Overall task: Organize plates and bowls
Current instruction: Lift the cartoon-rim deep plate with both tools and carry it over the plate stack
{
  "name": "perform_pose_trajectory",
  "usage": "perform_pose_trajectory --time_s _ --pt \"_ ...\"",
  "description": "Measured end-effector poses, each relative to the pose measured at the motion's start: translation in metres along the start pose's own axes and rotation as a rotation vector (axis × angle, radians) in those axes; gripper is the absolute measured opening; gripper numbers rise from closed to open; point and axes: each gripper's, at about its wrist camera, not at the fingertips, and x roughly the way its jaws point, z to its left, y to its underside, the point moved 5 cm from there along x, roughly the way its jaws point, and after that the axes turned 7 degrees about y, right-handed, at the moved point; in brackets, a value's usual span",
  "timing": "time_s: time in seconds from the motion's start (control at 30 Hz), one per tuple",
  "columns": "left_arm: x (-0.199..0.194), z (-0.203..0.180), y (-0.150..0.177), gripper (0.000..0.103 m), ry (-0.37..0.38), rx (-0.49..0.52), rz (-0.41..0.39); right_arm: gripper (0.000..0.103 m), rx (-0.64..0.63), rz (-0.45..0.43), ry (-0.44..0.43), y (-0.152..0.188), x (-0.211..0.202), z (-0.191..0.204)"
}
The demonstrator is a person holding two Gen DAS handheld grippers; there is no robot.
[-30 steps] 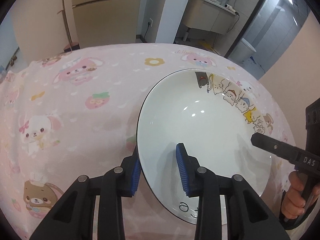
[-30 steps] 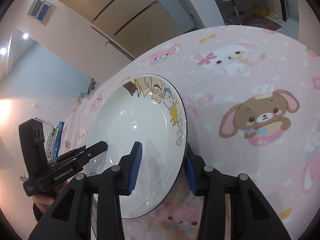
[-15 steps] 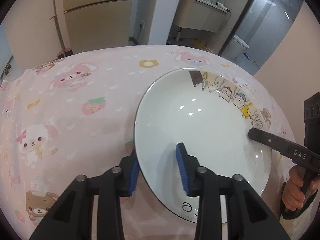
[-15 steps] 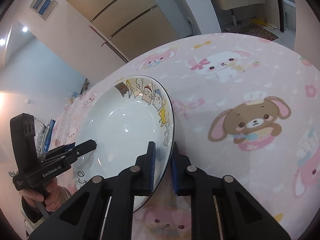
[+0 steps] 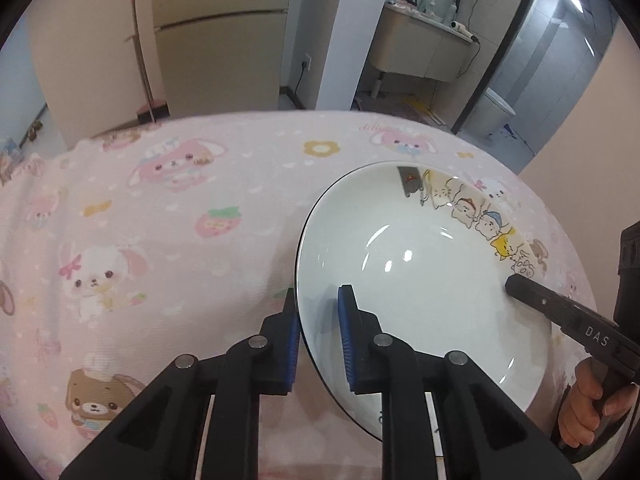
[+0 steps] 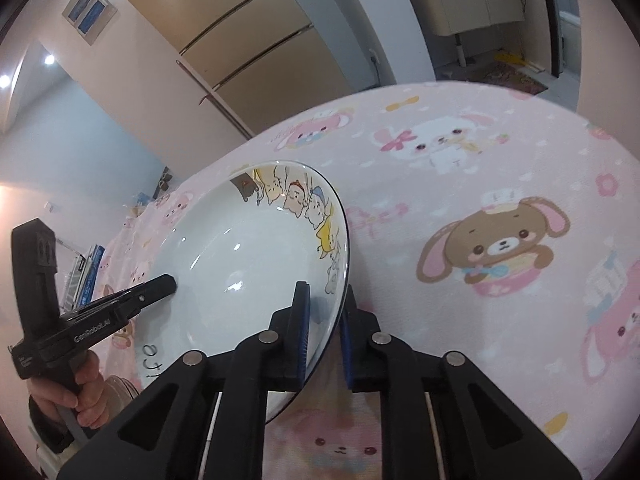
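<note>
Early stage: just one plate [image 5: 420, 280] in view, on the pink cloth [image 5: 180, 240], rim pinched both sides – left tongs [image 5: 318, 334] closing on near-left edge, right tongs [image 6: 324, 320] clamped on opposite edge; lift & stacking still to do, no bowls seen.

A plate [image 5: 424, 280] is carried on the desk [image 5: 160, 208], toward its right side in the left wrist view. Its left rim is straddled by the left tongs [image 5: 318, 332], whose jaws are closing on it; its right rim is straddled by the right tongs [image 6: 325, 316], seen at the far right in the left wrist view. A refrigerator [image 5: 220, 36] is placed beyond the desk's far edge, a sink cabinet [image 5: 424, 48] farther right.
</note>
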Motion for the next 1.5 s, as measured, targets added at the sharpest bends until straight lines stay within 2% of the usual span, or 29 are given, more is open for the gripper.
perform_pose_trajectory --time_s 0.07,0.4,0.67,1.13,1.5 --pt "-0.01 -0.011 -0.003 0.019 -0.012 0.038 -0.022 0.015 0.005 -0.028 0.013 -0.004 -0.006 -0.003" --pt "-0.057 -0.031 -0.007 0.019 -0.008 0.055 -0.091 0.015 0.008 -0.136 -0.02 -0.017 -0.049 0.007" --pt "-0.105 -0.035 0.007 0.019 -0.045 0.057 -0.131 0.015 -0.029 -0.176 -0.048 -0.005 -0.076 0.032" --pt "-0.195 -0.031 0.067 0.019 -0.054 0.045 -0.22 0.016 -0.146 -0.217 -0.075 0.039 -0.136 0.079" --pt "-0.247 -0.001 0.13 0.019 -0.069 -0.01 -0.273 0.017 -0.256 -0.22 -0.103 0.088 -0.16 0.126"
